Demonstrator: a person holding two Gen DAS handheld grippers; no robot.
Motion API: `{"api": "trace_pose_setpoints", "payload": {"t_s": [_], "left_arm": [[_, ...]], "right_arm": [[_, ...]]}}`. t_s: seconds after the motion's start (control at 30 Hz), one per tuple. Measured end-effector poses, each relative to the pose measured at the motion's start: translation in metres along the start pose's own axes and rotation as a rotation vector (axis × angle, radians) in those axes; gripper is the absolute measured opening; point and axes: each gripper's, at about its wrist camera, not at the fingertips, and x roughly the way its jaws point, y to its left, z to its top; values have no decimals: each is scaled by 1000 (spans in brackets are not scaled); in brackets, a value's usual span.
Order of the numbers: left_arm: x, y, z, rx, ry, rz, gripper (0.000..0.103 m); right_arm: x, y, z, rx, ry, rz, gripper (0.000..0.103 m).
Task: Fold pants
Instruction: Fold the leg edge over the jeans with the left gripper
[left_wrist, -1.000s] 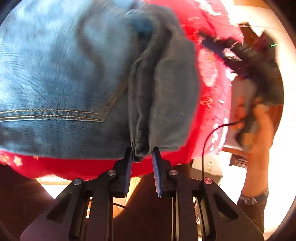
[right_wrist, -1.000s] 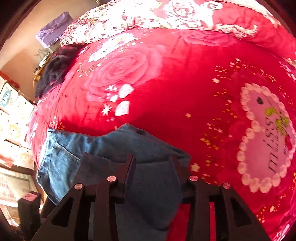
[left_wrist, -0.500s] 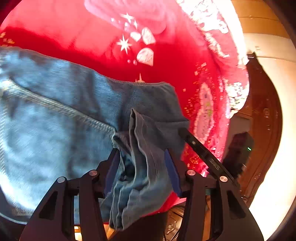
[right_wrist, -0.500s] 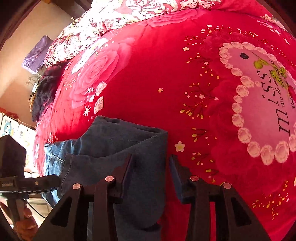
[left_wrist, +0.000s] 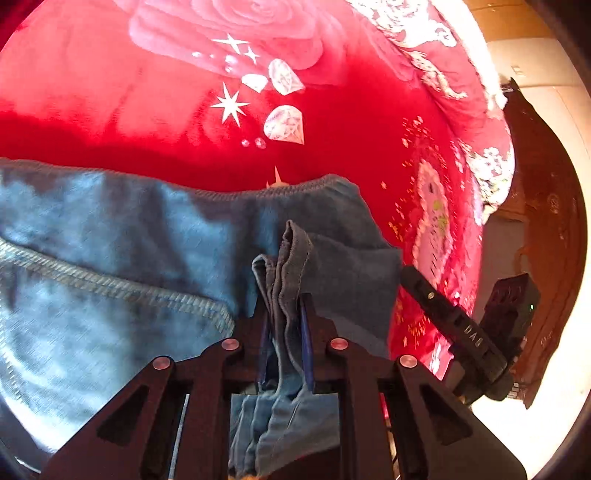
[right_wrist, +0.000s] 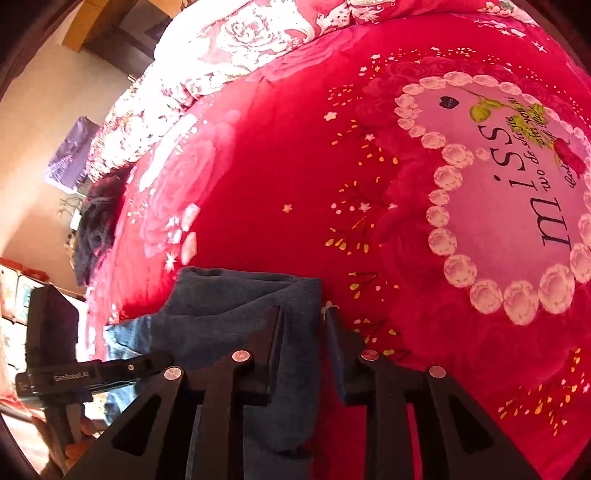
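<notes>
Where the left claw meets the work, its two fingers are drawn close together on a bunched fold of the blue denim pants, the cloth pinched between them and hanging down behind the fingertips. The right claw stands partly open, its jaws set astride the edge of a darker folded layer of the pants; whether it grips the cloth cannot be told. The pants lie flat on the bed, on a red blanket printed with roses, stars and diamonds, a stitched seam running across the denim. In the right wrist view a pink heart panel with the word "miss" lies well apart from the pants. A dark garment sits at the bed's far edge.
</notes>
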Motion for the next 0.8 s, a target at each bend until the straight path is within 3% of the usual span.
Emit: {"api": "trace_pose_setpoints", "payload": {"t_s": [0.03,0.1,0.17,0.4,0.73,0.77,0.8], "left_arm": [[-9,5,-8,9,8,-24,15],[-21,13,-27,13,17,-69,23],[-23,18,-46,19,51,-105,34],[-6,28,-89,-8,177,-146,35],[-11,10,-113,61,167,-132,35],[-7,7,-113,83,169,-113,35],[-3,3,-112,102,172,-87,35]], "right_arm": [[-9,-1,-4,2,-5,25,30],[-26,-2,-18,-4,7,77,47],[-37,-4,-40,-12,25,101,51],[-48,-22,-109,57,119,164,51],[-51,-25,-160,3,173,110,51],[-49,-24,-161,-2,171,119,43],[-46,-24,-163,-10,174,140,19]]}}
